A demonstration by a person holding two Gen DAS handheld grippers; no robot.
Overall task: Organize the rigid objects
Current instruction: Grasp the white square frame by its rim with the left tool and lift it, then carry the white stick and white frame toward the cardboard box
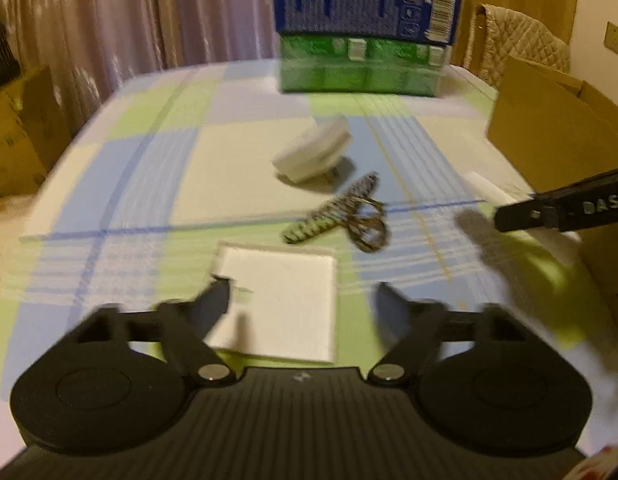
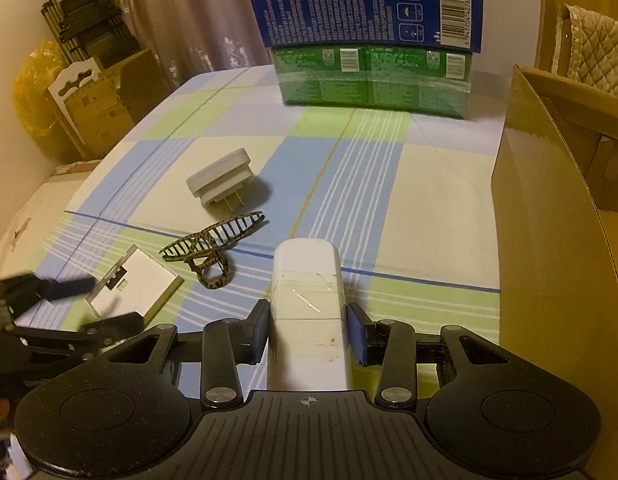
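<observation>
My left gripper (image 1: 303, 300) is open above a flat white square box (image 1: 285, 276) on the checked cloth; its left finger overlaps the box's corner and its right finger stands apart from the box. Beyond lie a patterned hair claw clip (image 1: 341, 216) and a white plug adapter (image 1: 313, 152). My right gripper (image 2: 309, 332) is shut on a long white taped bar (image 2: 307, 280), its pads on both sides. In the right wrist view, the left gripper (image 2: 103, 304) straddles the flat white box (image 2: 145, 280), with the hair claw clip (image 2: 213, 244) and the plug adapter (image 2: 221, 180) nearby.
An open cardboard box (image 2: 549, 216) stands along the right side of the table (image 2: 429, 184). Stacked green (image 2: 373, 80) and blue (image 2: 365, 12) cartons sit at the far edge. Curtains, a folded ladder (image 2: 85, 28) and more cardboard (image 2: 101, 108) are off to the left.
</observation>
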